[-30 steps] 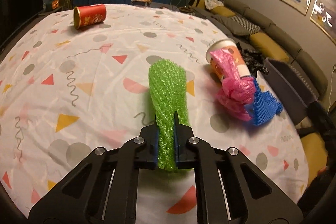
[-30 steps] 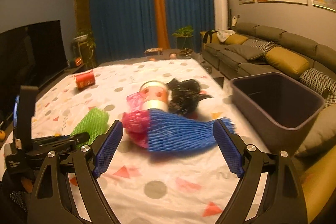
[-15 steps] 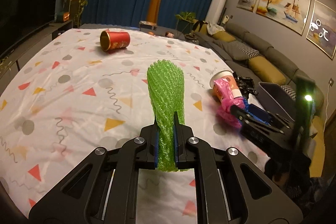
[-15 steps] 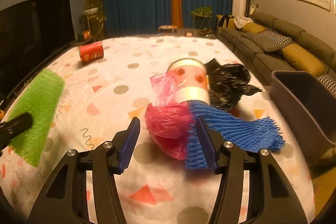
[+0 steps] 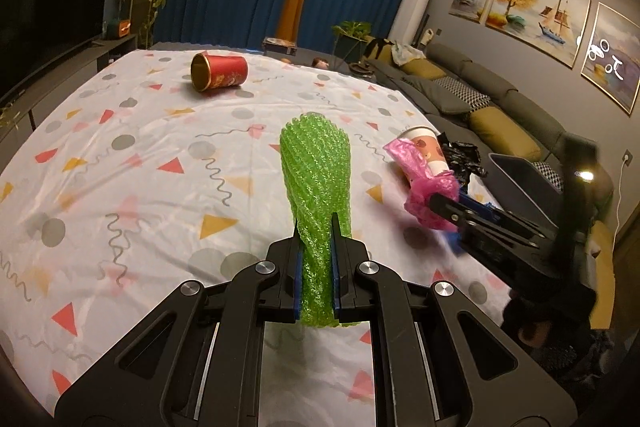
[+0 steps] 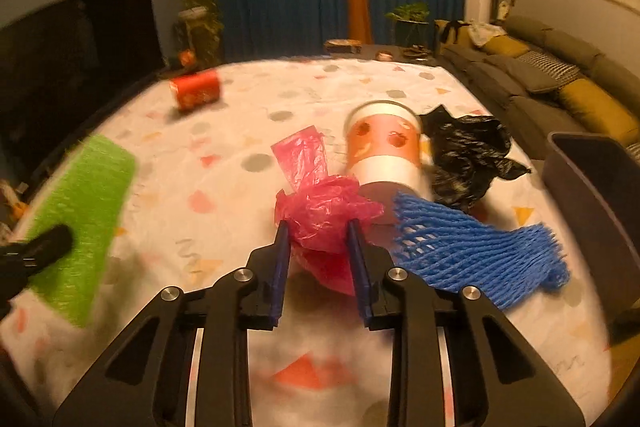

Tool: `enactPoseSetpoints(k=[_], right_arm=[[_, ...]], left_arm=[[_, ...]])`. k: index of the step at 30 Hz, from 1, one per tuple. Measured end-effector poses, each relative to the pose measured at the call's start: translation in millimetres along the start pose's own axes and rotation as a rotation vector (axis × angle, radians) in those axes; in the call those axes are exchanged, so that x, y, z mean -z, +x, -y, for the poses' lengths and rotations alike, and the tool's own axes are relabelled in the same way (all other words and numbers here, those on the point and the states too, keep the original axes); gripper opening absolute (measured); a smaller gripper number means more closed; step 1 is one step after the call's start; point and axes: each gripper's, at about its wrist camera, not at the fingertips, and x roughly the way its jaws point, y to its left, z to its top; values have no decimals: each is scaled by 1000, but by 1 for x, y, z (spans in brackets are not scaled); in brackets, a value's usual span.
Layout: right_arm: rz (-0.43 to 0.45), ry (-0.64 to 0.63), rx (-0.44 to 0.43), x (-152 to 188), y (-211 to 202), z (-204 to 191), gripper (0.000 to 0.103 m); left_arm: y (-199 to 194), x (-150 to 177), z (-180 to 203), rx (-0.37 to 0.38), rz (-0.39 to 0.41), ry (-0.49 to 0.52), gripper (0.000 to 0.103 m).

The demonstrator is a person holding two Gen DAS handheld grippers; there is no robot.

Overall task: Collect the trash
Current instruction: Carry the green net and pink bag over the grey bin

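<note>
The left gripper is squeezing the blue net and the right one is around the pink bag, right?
Not quite. The left gripper is squeezing the green net, as the left wrist view shows. The blue net lies on the table. The right gripper is around the pink bag.
</note>
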Motion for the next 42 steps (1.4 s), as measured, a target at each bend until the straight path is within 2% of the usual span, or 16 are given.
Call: enactPoseSetpoints(k=[6, 13, 23, 29, 42], right_arm=[[78, 23, -87, 10, -46, -1, 29], [157, 34, -91, 18, -91, 0, 29], [224, 81, -30, 29, -136, 30, 29], [262, 119, 8, 30, -155, 55, 29], [327, 196, 137, 24, -178, 126, 29]], left_arm=[[-4, 1, 0, 0, 4, 1, 10], [-14, 5, 17, 21, 14, 32, 10], [-23, 5, 56, 55, 34, 104, 10], [-20, 3, 89, 110, 31, 148, 10], [7, -11, 177, 208, 38, 247, 10]])
